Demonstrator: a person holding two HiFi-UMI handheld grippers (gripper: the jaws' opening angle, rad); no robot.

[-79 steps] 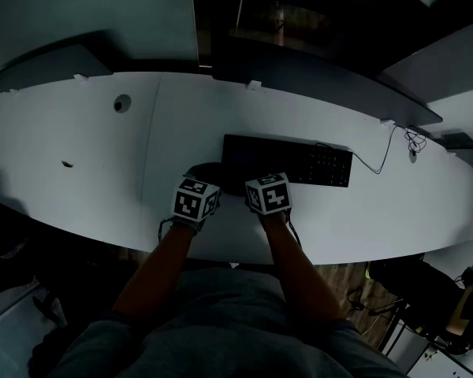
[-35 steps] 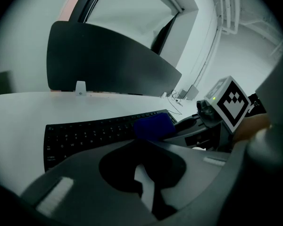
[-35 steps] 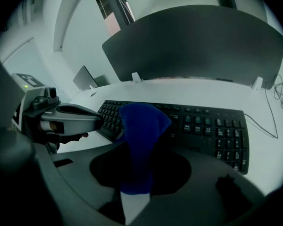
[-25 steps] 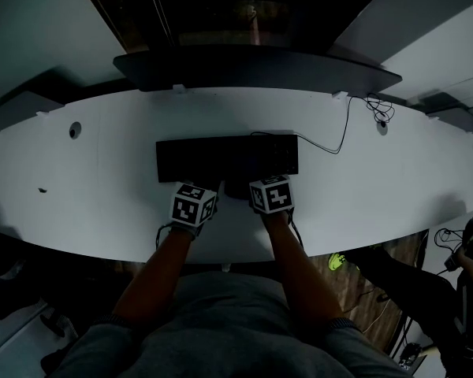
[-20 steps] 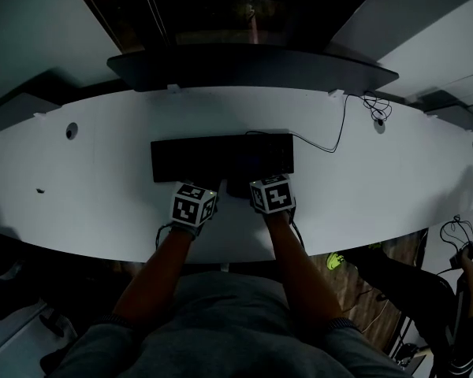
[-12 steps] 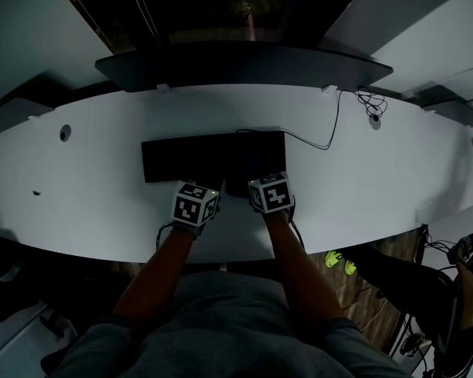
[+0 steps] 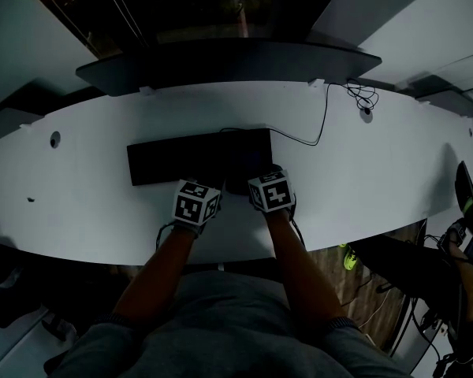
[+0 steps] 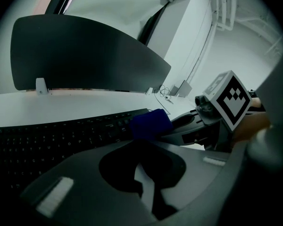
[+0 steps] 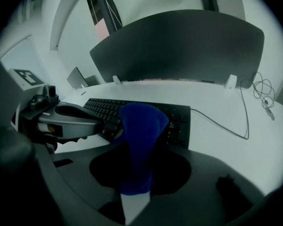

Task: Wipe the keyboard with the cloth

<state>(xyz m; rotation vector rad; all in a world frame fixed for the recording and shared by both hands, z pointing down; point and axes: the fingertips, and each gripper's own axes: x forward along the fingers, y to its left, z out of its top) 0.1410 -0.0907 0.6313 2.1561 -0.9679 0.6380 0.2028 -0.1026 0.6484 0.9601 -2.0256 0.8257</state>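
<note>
A black keyboard [image 7: 191, 157] lies across the white desk [image 7: 378, 172], also shown in the left gripper view as the keyboard [image 8: 52, 138] and in the right gripper view as the keyboard [image 9: 177, 119]. My right gripper [image 7: 262, 178] is at the keyboard's right end, shut on a blue cloth [image 9: 139, 135] that drapes onto the keys. The cloth [image 8: 150, 123] shows beside the right gripper's fingers [image 8: 188, 126]. My left gripper [image 7: 202, 184] hovers at the keyboard's near edge, empty, its fingers [image 9: 75, 117] closed to one tip beside the cloth.
The keyboard's cable [image 7: 319, 124] runs back to a coil [image 7: 363, 94] by a desk hole. A dark divider panel [image 7: 221, 57] stands along the desk's far edge. Another hole [image 7: 55, 138] is at the far left. The desk's near edge [image 7: 339, 239] is close.
Both grippers have slid right along the keyboard, from its left end to its right end. The right one keeps hold of the cloth.
</note>
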